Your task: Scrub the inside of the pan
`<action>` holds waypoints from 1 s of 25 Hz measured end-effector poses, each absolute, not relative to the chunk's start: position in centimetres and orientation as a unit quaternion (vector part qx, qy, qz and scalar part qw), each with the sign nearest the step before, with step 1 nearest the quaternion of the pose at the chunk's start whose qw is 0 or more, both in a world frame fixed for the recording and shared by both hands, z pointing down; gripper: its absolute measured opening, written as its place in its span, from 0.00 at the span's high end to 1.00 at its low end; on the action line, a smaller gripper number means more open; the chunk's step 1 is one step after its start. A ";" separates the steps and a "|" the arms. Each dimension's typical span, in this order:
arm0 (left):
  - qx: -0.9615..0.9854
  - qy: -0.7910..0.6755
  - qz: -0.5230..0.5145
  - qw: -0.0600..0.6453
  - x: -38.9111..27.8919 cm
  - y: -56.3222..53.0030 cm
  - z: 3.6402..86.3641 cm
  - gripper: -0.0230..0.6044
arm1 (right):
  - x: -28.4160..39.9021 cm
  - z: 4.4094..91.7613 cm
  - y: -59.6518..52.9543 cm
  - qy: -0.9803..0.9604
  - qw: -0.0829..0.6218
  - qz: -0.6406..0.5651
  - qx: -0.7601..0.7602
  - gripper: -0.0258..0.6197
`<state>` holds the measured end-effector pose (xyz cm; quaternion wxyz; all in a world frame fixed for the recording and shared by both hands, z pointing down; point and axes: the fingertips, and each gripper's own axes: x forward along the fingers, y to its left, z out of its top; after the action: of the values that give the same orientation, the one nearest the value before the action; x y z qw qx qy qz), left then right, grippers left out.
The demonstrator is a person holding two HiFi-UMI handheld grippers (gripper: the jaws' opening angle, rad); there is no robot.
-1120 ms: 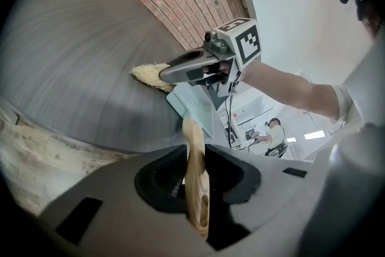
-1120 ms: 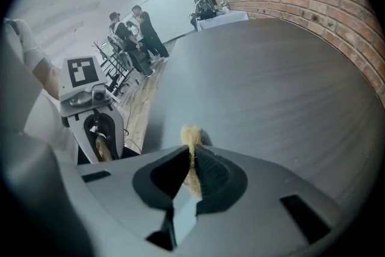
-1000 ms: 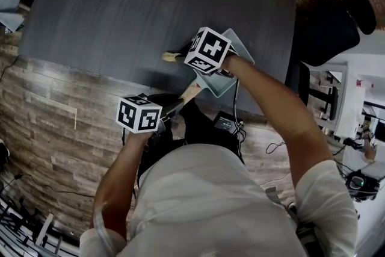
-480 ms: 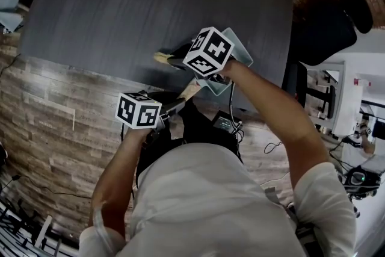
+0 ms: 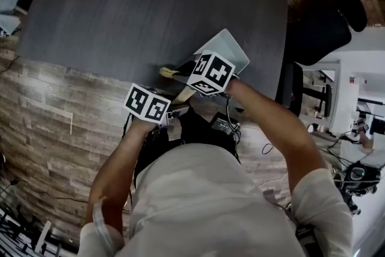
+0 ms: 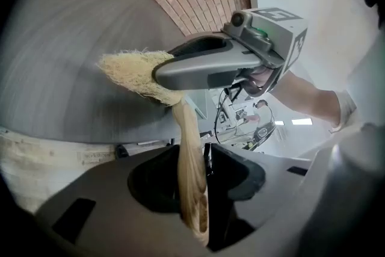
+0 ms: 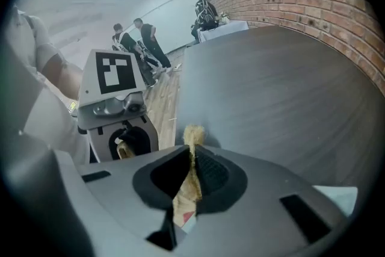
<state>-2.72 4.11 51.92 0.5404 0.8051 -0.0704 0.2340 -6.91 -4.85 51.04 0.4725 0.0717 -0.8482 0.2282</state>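
Both forearms reach forward to the near edge of the counter (image 5: 138, 9). Right gripper (image 7: 191, 161): jaws pinched on the brush (image 6: 183, 123) near its bristles. Left gripper (image 6: 195, 159): jaws opening, the wooden handle between them. The pan (image 5: 228, 49) lies on the counter just beyond, partly hidden behind the right gripper's marker cube.

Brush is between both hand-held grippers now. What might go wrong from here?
1. The left hand-held gripper is opening its jaws around the brush handle, leaving the right hand-held gripper pinching only the soft bristles; the brush may droop or slip out.
2. The pan sits near the edge of the table; a bump might push it off.
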 end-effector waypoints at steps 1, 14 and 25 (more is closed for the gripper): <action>0.803 -0.077 0.235 0.542 -2.8 4.0 52.1 0.73 | -6.6 51.2 -4.7 -0.846 0.480 0.221 0.073 0.90; 0.788 -0.143 0.172 0.573 -2.8 3.6 52.2 0.78 | -5.7 52.6 -5.5 -0.824 0.565 0.022 0.050 0.91; 0.788 -0.160 0.163 0.571 -2.4 3.6 52.1 0.78 | -6.4 52.7 -7.7 -0.823 0.565 -0.016 0.062 0.91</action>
<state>-2.41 3.58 52.05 0.5712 0.7884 -0.1599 0.1632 -6.43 -7.70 52.75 0.5645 0.0620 -0.8229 -0.0165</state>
